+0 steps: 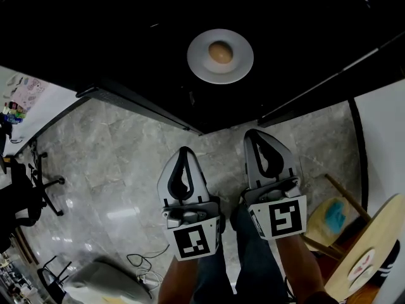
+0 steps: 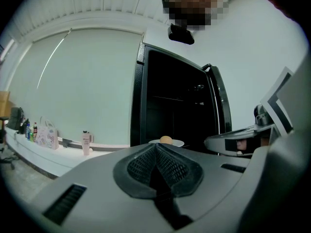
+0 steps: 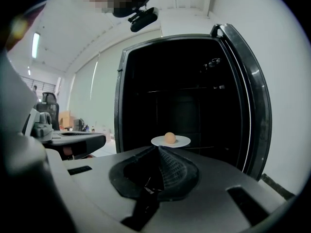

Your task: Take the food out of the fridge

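A round tan piece of food (image 1: 219, 52) lies on a white plate (image 1: 199, 67) on a shelf inside the open black fridge (image 1: 126, 24). Both grippers hover in front of the fridge, short of the shelf and side by side. My left gripper (image 1: 184, 151) is shut and holds nothing. My right gripper (image 1: 252, 133), a little further forward, is also shut and empty. In the left gripper view the food (image 2: 166, 140) shows just over the closed tips (image 2: 156, 145). In the right gripper view the food (image 3: 169, 138) and plate (image 3: 182, 141) sit straight ahead of the gripper (image 3: 158, 148).
The fridge door (image 3: 250, 110) stands open at the right. The floor is grey marble. A wooden stool (image 1: 335, 223) and a round wooden table (image 1: 376, 242) are at my right, an office chair (image 1: 25, 198), a grey bag (image 1: 104, 284) and cables (image 1: 142, 261) at my left.
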`<state>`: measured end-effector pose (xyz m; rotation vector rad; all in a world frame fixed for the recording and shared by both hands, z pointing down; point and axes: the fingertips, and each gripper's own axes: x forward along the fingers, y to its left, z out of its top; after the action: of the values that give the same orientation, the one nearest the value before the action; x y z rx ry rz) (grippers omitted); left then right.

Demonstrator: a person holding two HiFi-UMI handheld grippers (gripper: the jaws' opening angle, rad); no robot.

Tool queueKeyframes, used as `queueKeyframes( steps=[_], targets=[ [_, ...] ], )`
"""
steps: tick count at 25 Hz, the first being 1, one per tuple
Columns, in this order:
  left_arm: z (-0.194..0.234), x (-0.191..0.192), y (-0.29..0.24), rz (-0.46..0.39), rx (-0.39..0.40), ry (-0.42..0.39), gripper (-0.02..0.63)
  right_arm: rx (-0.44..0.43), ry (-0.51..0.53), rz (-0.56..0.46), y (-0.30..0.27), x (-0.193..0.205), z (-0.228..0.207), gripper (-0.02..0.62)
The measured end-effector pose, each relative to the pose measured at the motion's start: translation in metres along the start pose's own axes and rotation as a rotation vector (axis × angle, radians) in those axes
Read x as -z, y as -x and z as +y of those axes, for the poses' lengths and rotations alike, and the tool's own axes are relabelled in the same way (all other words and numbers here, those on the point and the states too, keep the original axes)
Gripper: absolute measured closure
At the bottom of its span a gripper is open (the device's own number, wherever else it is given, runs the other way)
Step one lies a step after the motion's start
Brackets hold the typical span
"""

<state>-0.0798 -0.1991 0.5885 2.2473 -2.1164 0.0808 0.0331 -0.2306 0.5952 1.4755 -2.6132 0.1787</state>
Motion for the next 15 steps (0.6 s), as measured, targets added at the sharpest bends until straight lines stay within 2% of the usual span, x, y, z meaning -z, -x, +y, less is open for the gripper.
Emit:
queueKeyframes(
  steps=[4,8,12,15],
  targets=[
    [0.002,-0.002,0.001,-0.004,-0.003,-0.003,0.594,-0.021,-0.093,0.0,-0.006,0.002,-0.003,0.571],
    [0.005,-0.001,0.003,0.03,-0.033,0.046,0.592,-0.042,-0.265,-0.017,-0.015,0.0,-0.011,0.564],
    [0.005,-0.005,0.002,0.002,-0.017,0.017,0.594,-0.087,-0.477,-0.034,-0.03,-0.001,-0.016,0.489],
    [0.005,-0.008,0.002,-0.016,-0.008,0.0,0.594,-0.093,-0.551,-0.035,-0.038,0.0,-0.017,0.477]
  ],
)
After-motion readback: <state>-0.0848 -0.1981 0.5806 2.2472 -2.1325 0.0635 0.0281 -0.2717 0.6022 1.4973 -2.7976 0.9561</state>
